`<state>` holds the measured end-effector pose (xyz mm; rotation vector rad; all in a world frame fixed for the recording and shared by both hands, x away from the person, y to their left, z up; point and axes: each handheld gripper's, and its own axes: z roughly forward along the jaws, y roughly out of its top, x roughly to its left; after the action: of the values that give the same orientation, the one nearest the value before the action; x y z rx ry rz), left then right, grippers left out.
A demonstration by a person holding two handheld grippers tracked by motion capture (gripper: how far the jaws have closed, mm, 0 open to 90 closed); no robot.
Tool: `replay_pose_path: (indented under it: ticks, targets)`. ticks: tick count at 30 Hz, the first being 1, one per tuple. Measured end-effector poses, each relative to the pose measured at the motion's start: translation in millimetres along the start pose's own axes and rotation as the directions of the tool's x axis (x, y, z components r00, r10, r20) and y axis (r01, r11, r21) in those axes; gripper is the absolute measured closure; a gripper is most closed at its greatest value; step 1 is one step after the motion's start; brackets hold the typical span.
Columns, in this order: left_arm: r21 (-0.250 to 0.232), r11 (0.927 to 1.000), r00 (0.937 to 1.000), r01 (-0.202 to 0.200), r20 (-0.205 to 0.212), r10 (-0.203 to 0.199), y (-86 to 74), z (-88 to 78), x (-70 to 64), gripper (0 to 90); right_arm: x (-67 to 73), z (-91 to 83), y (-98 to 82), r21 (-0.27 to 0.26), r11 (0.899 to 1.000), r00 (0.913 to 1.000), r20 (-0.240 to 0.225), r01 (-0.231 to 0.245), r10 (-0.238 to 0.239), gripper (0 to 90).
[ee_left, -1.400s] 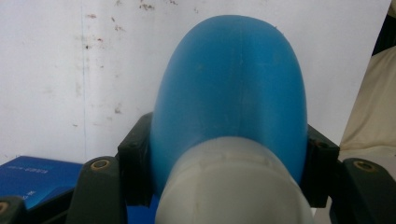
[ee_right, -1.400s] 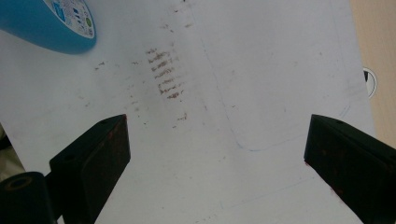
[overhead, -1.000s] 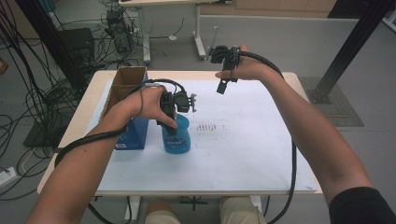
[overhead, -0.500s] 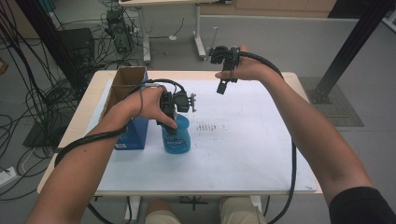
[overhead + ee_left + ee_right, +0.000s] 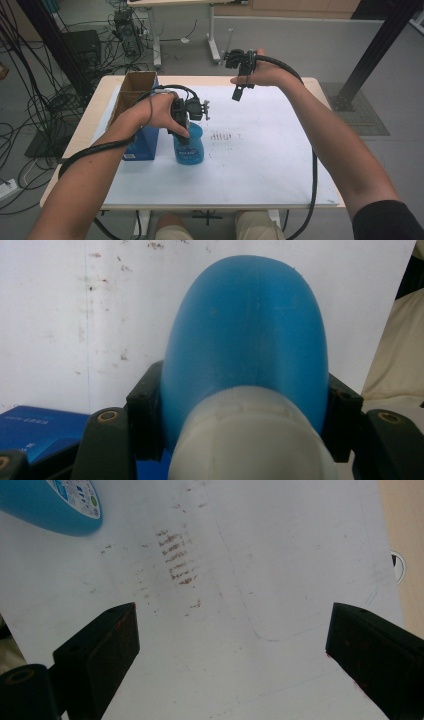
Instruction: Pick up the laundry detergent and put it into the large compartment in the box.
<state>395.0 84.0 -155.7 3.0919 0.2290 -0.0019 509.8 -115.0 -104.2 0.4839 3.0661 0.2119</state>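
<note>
A blue spray bottle (image 5: 192, 146) stands on the white sheet left of centre. My left gripper (image 5: 186, 116) comes down on it from above and is shut on its neck. In the left gripper view the blue body (image 5: 245, 335) and pale collar (image 5: 250, 440) sit between the two black jaws of the left gripper (image 5: 245, 415). My right gripper (image 5: 241, 82) hangs in the air over the far edge of the table, pointing down. In the right gripper view the right gripper (image 5: 230, 645) has its jaws wide apart, open, with nothing between them. The bottle's base (image 5: 55, 505) shows at the upper left there.
A white sheet (image 5: 270, 150) covers most of the table, with brown smears (image 5: 222, 136) just right of the bottle. An open cardboard box (image 5: 135, 87) stands at the far left. A blue box (image 5: 142, 142) is beside the bottle. Cables cross the floor behind.
</note>
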Motion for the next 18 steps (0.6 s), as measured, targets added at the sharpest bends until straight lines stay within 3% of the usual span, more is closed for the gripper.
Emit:
replay_pose_path:
  ticks: [18]
  targets:
    - [0.006, 1.0000, 1.0000, -0.004, -0.004, 0.004, 1.0, -0.4, -1.5, 37.4, 1.8, -0.5, -0.5, 0.000, 1.000, 1.0000, 0.003, -0.002, 0.002, 6.8]
